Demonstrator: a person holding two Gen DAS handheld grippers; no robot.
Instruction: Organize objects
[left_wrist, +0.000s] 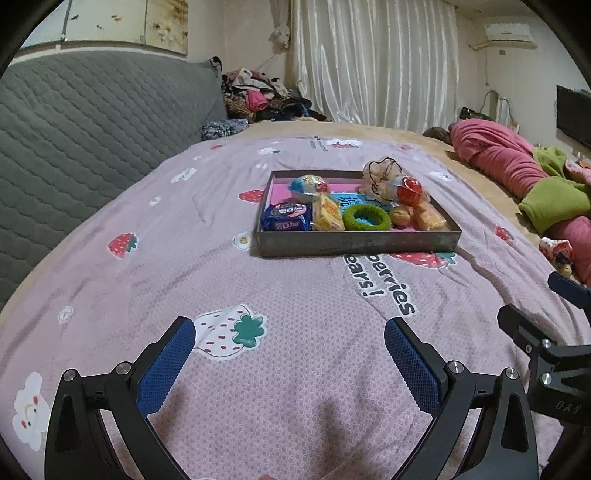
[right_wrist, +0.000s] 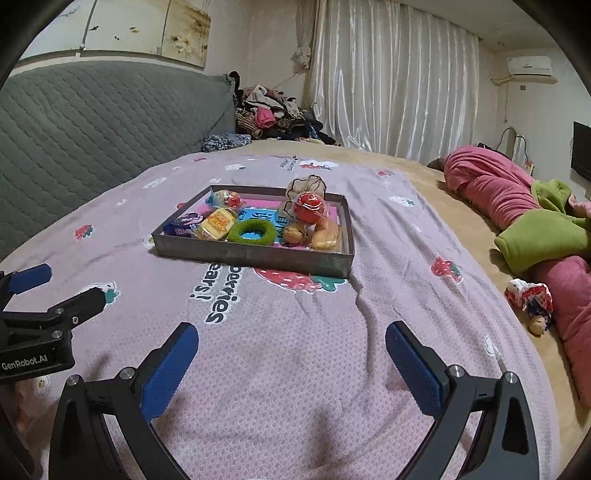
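Left claw (left_wrist: 290, 339) wide open and empty, right claw (right_wrist: 291, 341) gaping too, nothing held, both low over the pink bedspread (left_wrist: 295, 288), tray (left_wrist: 358, 242) of snacks well ahead, green ring (left_wrist: 366, 218) inside near front wall

Left gripper (left_wrist: 290, 332): black frame, blue ribbed pads, silver screws.
Right gripper (right_wrist: 291, 334): same build.
Marking: white "GenRobot.AI" on left gripper's body.

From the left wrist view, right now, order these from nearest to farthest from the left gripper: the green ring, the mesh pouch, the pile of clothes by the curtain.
1. Green ring, front row of the tray, nearest the left gripper.
2. Mesh pouch, at the tray's far right corner.
3. Pile of clothes, off the bed's far end, left of the curtain.
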